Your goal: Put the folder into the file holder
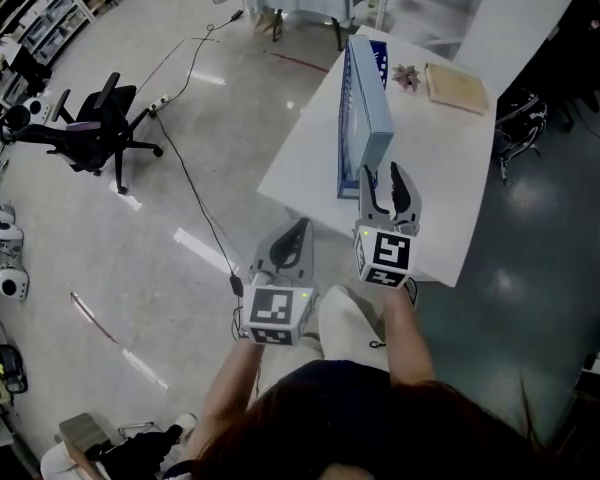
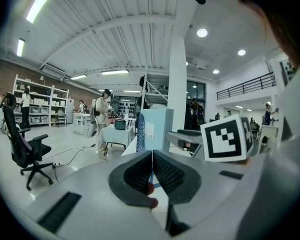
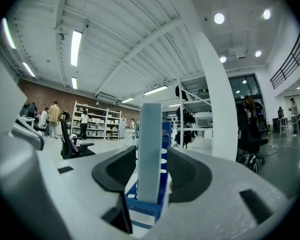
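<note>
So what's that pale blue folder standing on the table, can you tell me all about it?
The folder is a thick, pale blue slab, plain and closed, probably card or plastic. It stands upright on its long edge inside the dark blue file holder on the white table, with its narrow spine toward the right gripper. That gripper's jaws are open either side of the spine, not pressing. Only the holder appears to touch it.

Left claw (image 1: 302, 224), right claw (image 1: 381, 172) grey; dark top (image 1: 350, 398).
</note>
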Motion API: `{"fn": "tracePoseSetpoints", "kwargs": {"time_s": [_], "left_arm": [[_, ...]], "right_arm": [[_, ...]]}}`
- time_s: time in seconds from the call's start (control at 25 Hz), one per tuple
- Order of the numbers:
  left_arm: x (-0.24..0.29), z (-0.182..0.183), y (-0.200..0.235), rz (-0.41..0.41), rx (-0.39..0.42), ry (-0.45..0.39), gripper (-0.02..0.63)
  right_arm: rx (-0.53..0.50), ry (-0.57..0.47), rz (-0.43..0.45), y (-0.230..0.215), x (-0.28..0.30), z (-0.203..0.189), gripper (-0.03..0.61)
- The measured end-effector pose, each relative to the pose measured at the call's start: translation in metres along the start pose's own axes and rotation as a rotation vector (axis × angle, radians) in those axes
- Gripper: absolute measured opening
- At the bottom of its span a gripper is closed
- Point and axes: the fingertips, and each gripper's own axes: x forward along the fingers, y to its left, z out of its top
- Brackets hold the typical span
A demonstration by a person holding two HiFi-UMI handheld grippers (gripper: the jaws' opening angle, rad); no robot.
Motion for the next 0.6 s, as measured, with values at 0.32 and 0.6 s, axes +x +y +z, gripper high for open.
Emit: {"fn": "tracePoseSetpoints", "kwargs": {"time_s": [0.32, 0.6], "left_arm": [[-0.023, 0.001, -0.010, -0.014, 0.039, -0.016, 0.006], [-0.045, 0.006, -0.021, -0.047, 0.052, -0.022, 0.006]], "right_arm": [[-0.019, 0.011, -0.012, -0.002, -0.034, 0.007, 0.155], [-0.031, 0.001, -0.055, -0.005, -0.072, 0.020, 0.069]]}}
